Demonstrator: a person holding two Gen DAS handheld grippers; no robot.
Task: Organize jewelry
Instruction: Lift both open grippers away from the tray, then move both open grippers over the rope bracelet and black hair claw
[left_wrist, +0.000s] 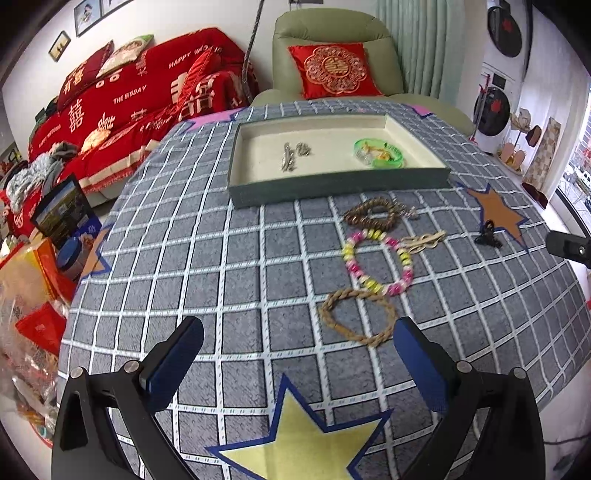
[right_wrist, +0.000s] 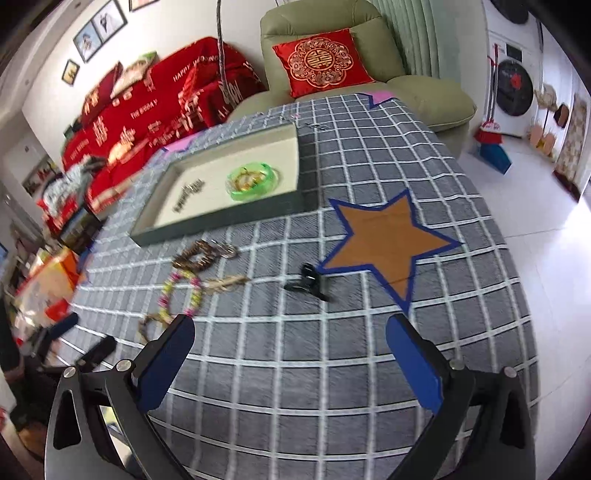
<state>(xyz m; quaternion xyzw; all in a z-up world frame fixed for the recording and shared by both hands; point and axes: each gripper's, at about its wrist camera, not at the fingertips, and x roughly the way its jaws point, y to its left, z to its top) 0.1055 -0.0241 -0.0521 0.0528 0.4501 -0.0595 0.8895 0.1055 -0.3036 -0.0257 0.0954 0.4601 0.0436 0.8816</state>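
A dark green jewelry tray (left_wrist: 332, 186) (right_wrist: 218, 221) with a cream lining sits on the checked tablecloth. In it lie silver pieces (left_wrist: 291, 157) and a green bangle (left_wrist: 378, 153) (right_wrist: 253, 181). On the cloth in front of it lie a brown bead bracelet (left_wrist: 371, 214) (right_wrist: 195, 258), a pink-and-yellow bead bracelet (left_wrist: 376, 262) (right_wrist: 181, 293), a twisted tan rope bracelet (left_wrist: 356, 317), a pale chain piece (left_wrist: 424, 240) and a black hair clip (left_wrist: 487, 236) (right_wrist: 308, 282). My left gripper (left_wrist: 297, 354) is open and empty, just short of the rope bracelet. My right gripper (right_wrist: 290, 350) is open and empty, short of the clip.
The table carries a yellow star patch (left_wrist: 306, 443) near me and a brown star patch (right_wrist: 388, 240) on the right. A red-covered sofa (left_wrist: 129, 107) and a green armchair (left_wrist: 332, 55) stand behind. Boxes and bags (left_wrist: 37, 288) crowd the floor at left.
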